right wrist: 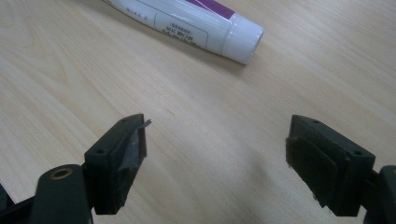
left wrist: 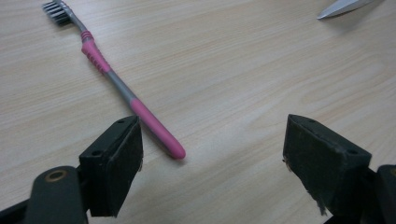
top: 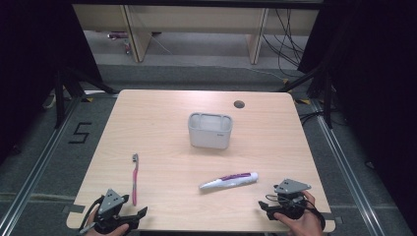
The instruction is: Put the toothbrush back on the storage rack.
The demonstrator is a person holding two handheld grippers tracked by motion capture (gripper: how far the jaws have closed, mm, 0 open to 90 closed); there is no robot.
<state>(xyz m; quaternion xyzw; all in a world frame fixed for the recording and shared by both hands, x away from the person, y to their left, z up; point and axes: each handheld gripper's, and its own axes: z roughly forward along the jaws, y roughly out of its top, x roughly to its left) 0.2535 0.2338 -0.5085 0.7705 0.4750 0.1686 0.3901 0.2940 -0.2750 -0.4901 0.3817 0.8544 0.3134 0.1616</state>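
My left gripper has its jaws spread wide and grips nothing; the toothbrush lies on the table just ahead of my left finger, apart from it. My right gripper is equally wide and empty-jawed; the toothpaste tube lies ahead, untouched.

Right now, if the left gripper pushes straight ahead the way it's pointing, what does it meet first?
Probably the toothbrush: its pink handle end lies just ahead of the open left gripper, close to the left jaw. It sits off-centre, so a dead-straight push might only clip it or slide past over bare table.
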